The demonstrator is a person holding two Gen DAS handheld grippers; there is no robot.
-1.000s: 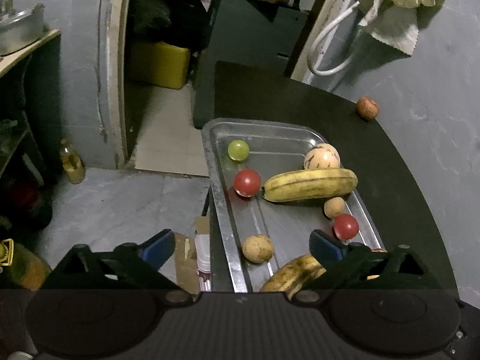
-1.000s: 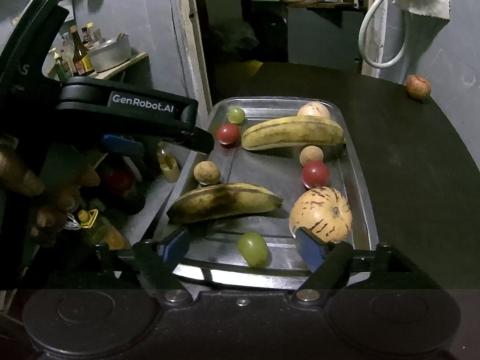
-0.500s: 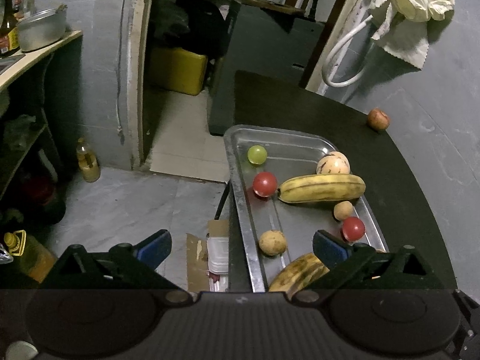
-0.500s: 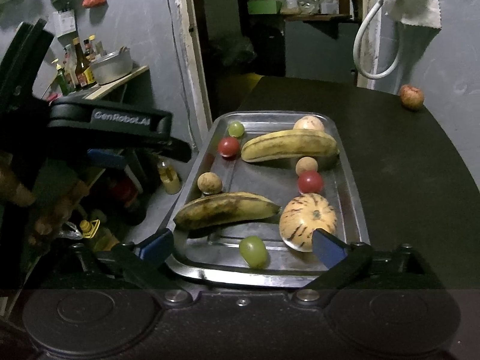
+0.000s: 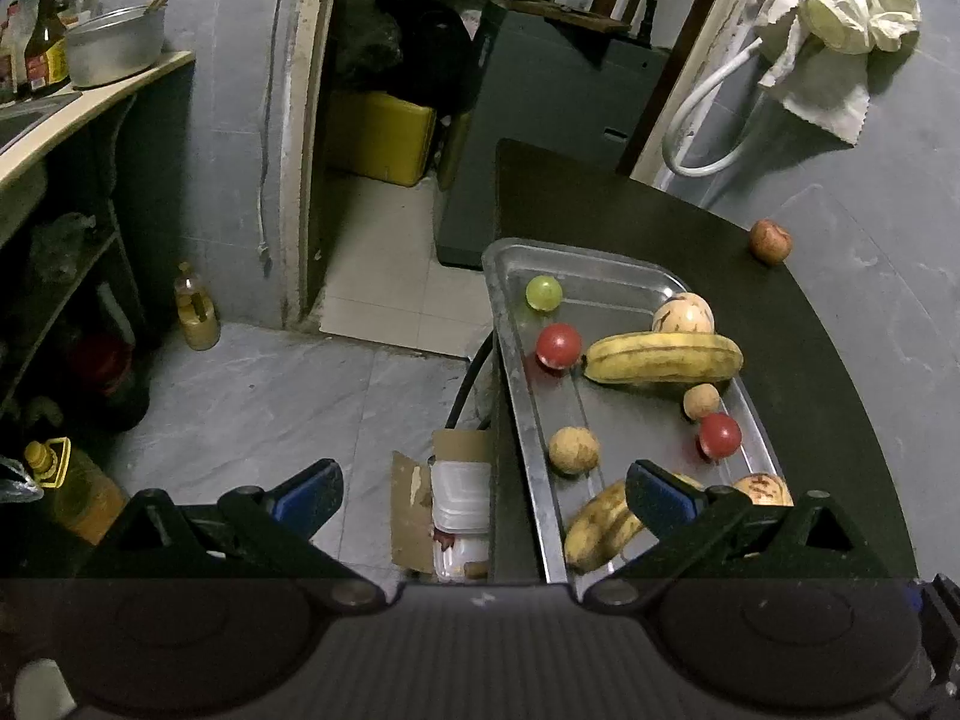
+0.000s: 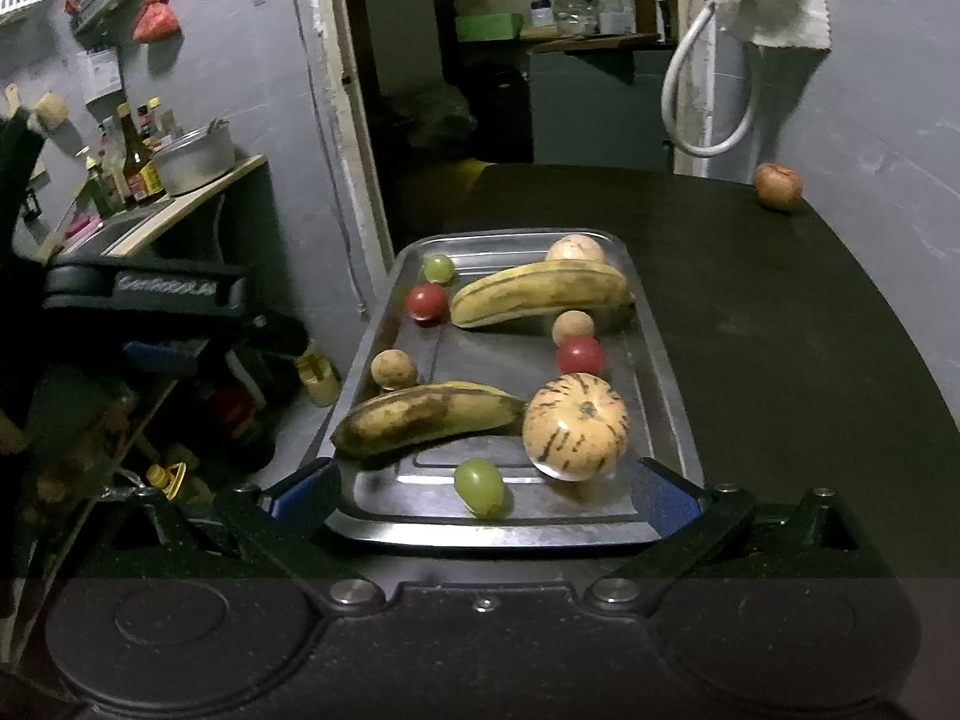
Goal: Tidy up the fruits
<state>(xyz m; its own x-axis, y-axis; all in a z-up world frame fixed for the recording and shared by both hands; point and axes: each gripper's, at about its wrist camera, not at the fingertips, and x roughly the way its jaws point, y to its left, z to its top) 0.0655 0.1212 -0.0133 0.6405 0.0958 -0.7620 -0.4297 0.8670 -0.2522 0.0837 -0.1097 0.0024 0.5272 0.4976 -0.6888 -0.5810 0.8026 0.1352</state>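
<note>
A steel tray (image 6: 672,414) (image 5: 516,384) lies on a black table and holds two bananas (image 6: 540,291) (image 6: 426,417), two striped melons (image 6: 573,426) (image 6: 573,247), two red tomatoes (image 6: 579,355) (image 6: 427,301), green grapes (image 6: 479,485) (image 6: 438,267) and small brown fruits (image 6: 393,367). A reddish fruit (image 6: 777,185) (image 5: 770,240) sits alone at the table's far right edge. My right gripper (image 6: 483,489) is open before the tray's near rim, holding nothing. My left gripper (image 5: 480,495) is open too, above the tray's left edge and the floor.
The black table (image 6: 780,330) stretches right of the tray. Left of it the floor (image 5: 270,384) drops away, with bottles, a cardboard box and plastic containers (image 5: 459,510). A shelf with a pot (image 6: 195,159) stands at left. A white hose (image 6: 708,90) hangs on the far wall.
Both grippers have drawn back and risen, so the tray looks smaller and farther. The left gripper has shifted left, over the floor. No fruit has moved.
</note>
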